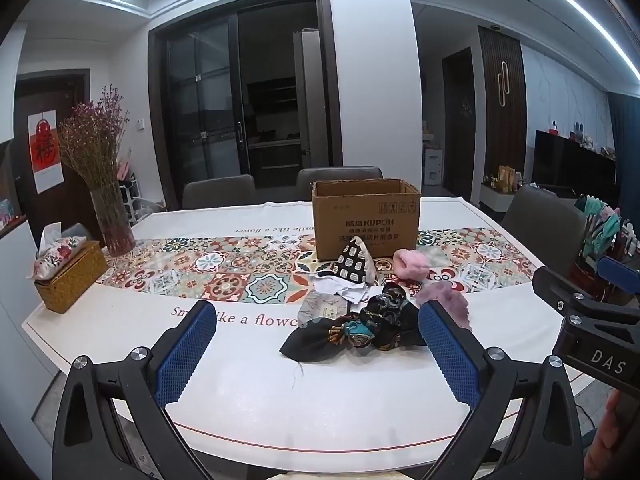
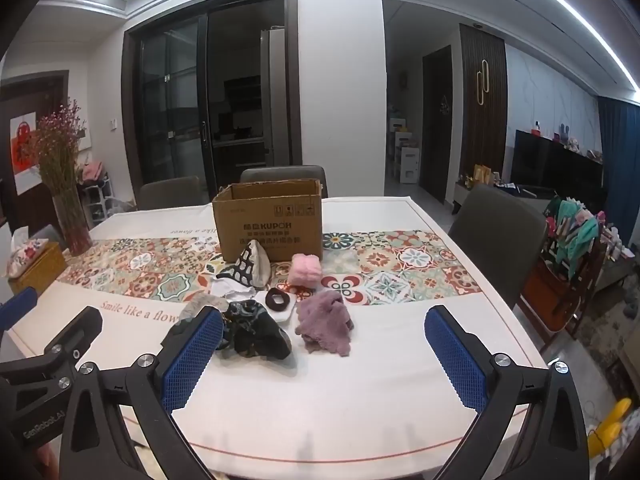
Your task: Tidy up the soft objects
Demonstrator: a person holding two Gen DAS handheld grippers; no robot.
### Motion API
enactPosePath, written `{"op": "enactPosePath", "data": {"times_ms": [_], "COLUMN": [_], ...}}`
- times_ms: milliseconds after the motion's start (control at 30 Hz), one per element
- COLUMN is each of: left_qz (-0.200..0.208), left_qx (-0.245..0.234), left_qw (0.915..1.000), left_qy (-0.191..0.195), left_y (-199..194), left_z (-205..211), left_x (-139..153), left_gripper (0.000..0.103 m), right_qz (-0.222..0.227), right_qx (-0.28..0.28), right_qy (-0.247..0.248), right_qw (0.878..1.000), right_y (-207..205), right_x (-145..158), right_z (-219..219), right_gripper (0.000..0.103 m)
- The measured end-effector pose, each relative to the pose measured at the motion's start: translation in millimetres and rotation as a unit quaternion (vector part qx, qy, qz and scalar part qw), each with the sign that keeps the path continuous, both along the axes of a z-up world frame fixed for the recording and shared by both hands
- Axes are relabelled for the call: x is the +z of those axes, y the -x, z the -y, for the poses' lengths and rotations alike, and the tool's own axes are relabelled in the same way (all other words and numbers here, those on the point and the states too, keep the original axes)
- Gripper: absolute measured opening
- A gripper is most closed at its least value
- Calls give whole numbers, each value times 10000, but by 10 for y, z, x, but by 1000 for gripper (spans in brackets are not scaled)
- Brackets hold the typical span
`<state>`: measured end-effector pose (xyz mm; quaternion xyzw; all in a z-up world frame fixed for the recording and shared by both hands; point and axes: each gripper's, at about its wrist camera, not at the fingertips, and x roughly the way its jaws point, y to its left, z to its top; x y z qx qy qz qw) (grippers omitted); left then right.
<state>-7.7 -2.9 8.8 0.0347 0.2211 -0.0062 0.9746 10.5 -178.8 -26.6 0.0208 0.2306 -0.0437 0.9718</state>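
Note:
A heap of soft things lies on the table in front of an open cardboard box. It holds a dark patterned cloth, a purple fluffy cloth, a pink fluffy piece, a black-and-white patterned pouch, a white cloth and a dark scrunchie. My left gripper is open and empty above the near table edge, short of the dark cloth. My right gripper is open and empty, just short of the purple cloth.
A glass vase of dried flowers and a woven tissue box stand at the table's left. Grey chairs surround the table. A rack of clutter stands to the right.

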Motion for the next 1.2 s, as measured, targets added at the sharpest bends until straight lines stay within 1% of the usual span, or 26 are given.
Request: {"op": "enactPosePath", "data": {"times_ms": [1200], "left_qz": [-36], "left_qx": [-78], "left_qw": [10000], "left_qy": [43], "left_y": [12], "left_z": [-4], "left_x": [2], "left_gripper": [103], "right_qz": [23], "right_qx": [1], "right_qy": [-9], "right_qw": [10000], "right_y": [13], "right_x": [-7], "right_z": [-6], "right_gripper": [102]}}
